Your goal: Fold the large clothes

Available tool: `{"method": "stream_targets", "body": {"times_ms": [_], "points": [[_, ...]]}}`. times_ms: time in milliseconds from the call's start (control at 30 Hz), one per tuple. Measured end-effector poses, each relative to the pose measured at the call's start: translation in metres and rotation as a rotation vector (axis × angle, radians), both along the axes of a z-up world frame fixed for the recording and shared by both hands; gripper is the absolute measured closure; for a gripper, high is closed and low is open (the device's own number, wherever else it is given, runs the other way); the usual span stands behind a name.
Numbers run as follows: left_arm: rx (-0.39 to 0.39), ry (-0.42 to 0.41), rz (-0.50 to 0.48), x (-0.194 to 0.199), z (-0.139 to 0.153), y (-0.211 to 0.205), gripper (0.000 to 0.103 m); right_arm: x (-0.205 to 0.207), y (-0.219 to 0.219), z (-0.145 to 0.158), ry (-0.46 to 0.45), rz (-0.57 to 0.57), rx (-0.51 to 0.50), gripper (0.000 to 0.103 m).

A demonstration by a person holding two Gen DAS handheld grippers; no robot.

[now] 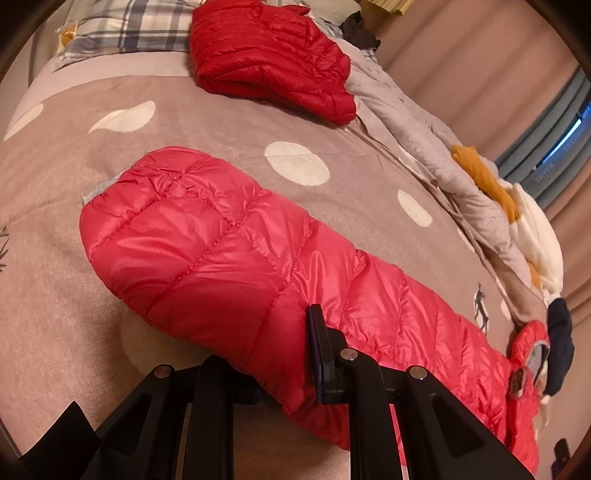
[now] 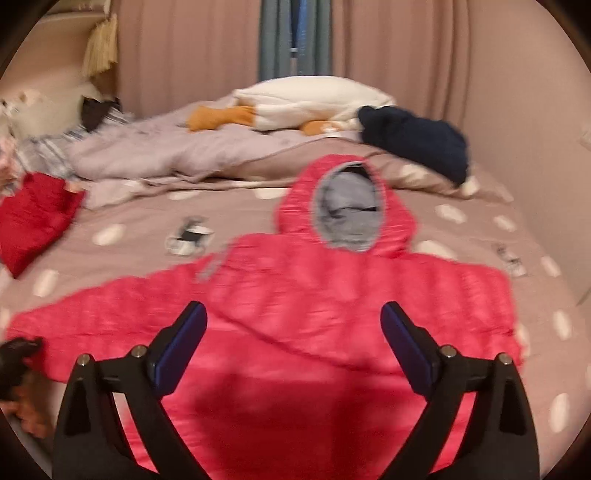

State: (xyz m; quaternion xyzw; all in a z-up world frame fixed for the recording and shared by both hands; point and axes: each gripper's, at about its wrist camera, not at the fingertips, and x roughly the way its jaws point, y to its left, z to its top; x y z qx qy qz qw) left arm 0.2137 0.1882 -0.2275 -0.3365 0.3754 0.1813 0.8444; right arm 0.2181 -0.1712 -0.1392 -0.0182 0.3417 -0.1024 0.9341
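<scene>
A pink-red hooded puffer jacket (image 2: 314, 306) lies spread flat on the bed, hood (image 2: 347, 206) pointing away. Its sleeve (image 1: 229, 251) stretches out in the left wrist view. My left gripper (image 1: 280, 373) is shut on the sleeve's lower edge; only its right finger (image 1: 321, 362) shows, the other is under the fabric. In the right wrist view the left gripper (image 2: 16, 354) sits at the sleeve end at far left. My right gripper (image 2: 293, 347) is open and empty, hovering over the jacket's body. The right view is blurred.
A folded darker red jacket (image 1: 269, 62) lies near the plaid pillow (image 1: 129, 29). A rumpled grey duvet (image 2: 166, 155), a white and orange plush toy (image 2: 295, 103) and a dark navy garment (image 2: 417, 140) lie along the far side. Curtains (image 2: 406, 55) hang behind the bed.
</scene>
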Motion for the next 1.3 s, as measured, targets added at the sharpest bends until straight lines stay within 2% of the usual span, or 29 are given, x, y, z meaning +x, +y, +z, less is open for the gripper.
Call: {"method": "stream_targets", "body": {"times_ms": [133,333,400,533,900,1033,1100,1233,1300], "points": [[0.001,0.003,0.004,0.001,0.000,0.000,0.087,0.003,-0.019,0.000,0.024,-0.031,-0.100,0.007],[-0.007,0.006,0.012,0.002,-0.001,0.002,0.085,0.000,-0.047,0.005,-0.005,-0.072,-0.146,0.006],[-0.006,0.010,0.013,0.001,0.000,0.002,0.084,0.001,-0.058,0.003,0.009,-0.103,-0.120,0.005],[0.002,0.010,0.015,0.003,-0.001,0.003,0.084,0.000,-0.080,-0.008,0.044,-0.125,0.000,0.005],[0.065,0.030,0.033,0.008,-0.002,-0.006,0.083,-0.003,-0.112,-0.028,0.072,-0.179,0.036,0.005],[0.102,0.043,0.039,0.011,-0.003,-0.010,0.082,0.001,-0.133,-0.035,0.084,-0.208,0.073,0.001],[0.121,0.048,0.040,0.011,-0.003,-0.013,0.082,0.011,-0.143,-0.044,0.115,-0.207,0.119,0.001],[0.133,0.055,0.052,0.012,-0.003,-0.014,0.082,0.026,-0.148,-0.069,0.178,-0.244,0.108,0.001],[0.140,0.056,0.060,0.012,-0.004,-0.015,0.081,0.020,-0.144,-0.075,0.150,-0.247,0.094,0.000]]}}
